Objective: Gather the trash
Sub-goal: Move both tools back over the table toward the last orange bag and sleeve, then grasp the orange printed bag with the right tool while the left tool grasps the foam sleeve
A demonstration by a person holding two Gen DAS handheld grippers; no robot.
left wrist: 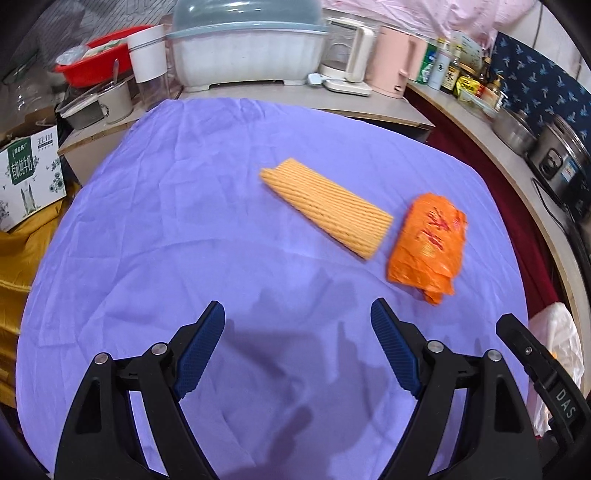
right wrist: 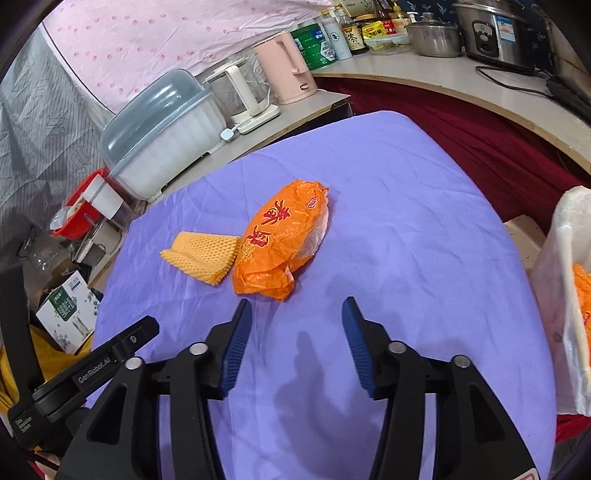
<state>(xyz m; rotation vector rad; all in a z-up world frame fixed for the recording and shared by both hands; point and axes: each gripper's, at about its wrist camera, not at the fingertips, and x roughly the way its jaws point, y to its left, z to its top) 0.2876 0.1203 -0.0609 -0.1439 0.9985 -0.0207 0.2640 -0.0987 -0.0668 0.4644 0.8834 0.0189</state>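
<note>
Kitchen corner, cluttered shelves behind. Work surface is a counter under a purple cloth [left wrist: 155, 236], wrinkled, with gripper shadows near the front.

Landmark: the orange bag [right wrist: 280, 243], crumpled, red print, lying flat on the cloth.

Left to right, relative to the bag:
- Far left, off the cloth: carton [left wrist: 29, 177] on yellow fabric, red basin [left wrist: 96, 59] above it.
- Behind-left of the bag, on the back shelf: white dish box [left wrist: 247, 55] with a grey-blue lid, then a white kettle [left wrist: 351, 55], then a pink kettle [left wrist: 395, 62].
- Just left of the bag: yellow foam net [left wrist: 325, 210], flattened. In the right wrist view it touches or nearly touches the bag; in the left wrist view there is a slim gap. Cannot tell which.
- Right of the bag, past the cloth edge: white bin bag [right wrist: 565, 295], open, something orange inside.
- Behind-right: curved shelf with bottles [right wrist: 351, 33], a steel pot [right wrist: 436, 37], a rice cooker [right wrist: 498, 33].

Grippers:
- Left gripper [left wrist: 297, 347]: jaws spread wide, nothing between them, over bare cloth, near and front-left of the bag, net ahead of it.
- Right gripper [right wrist: 297, 347]: jaws apart, empty, over bare cloth just in front of the bag, not touching it. Its left finger [right wrist: 236, 350] lines up with the bag's near end.

Both trash items lie on the cloth, neither is held.
</note>
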